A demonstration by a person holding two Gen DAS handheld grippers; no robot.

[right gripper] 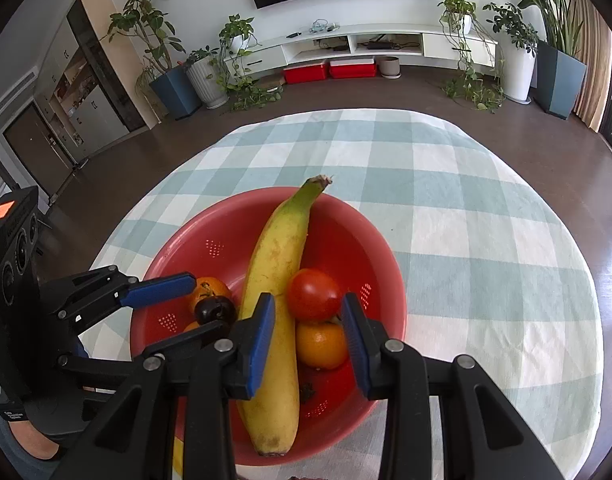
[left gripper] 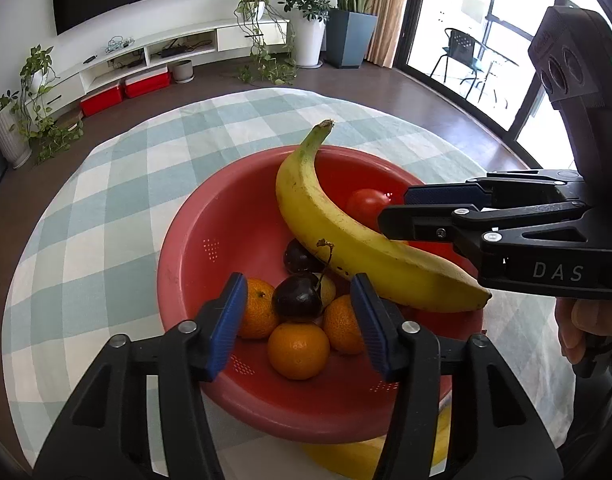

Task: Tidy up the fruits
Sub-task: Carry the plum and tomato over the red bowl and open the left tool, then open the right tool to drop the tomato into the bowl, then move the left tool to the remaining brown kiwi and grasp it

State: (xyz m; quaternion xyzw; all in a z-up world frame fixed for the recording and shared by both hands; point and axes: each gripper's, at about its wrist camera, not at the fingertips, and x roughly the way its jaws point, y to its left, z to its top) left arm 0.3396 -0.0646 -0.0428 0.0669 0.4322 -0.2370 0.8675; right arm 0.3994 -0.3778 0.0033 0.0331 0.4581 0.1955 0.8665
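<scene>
A red colander bowl [left gripper: 193, 248] [right gripper: 358, 240] sits on the checked tablecloth. In it lie a long banana [left gripper: 318, 216] [right gripper: 277, 280], a tomato [left gripper: 366, 204] [right gripper: 314, 294], several oranges [left gripper: 297, 350] [right gripper: 322, 344] and dark cherries [left gripper: 299, 296] [right gripper: 213, 310]. My left gripper [left gripper: 297, 320] [right gripper: 193, 304] is open just above the cherry and oranges, holding nothing. My right gripper [right gripper: 308, 344] [left gripper: 394, 208] is open over the bowl's near side, its left pad beside the banana, holding nothing.
A second yellow banana [left gripper: 346, 456] lies on the cloth partly under the bowl's near edge. The round table [right gripper: 486, 220] is covered by the green-white checked cloth. Beyond it are dark floor, potted plants and a white TV cabinet.
</scene>
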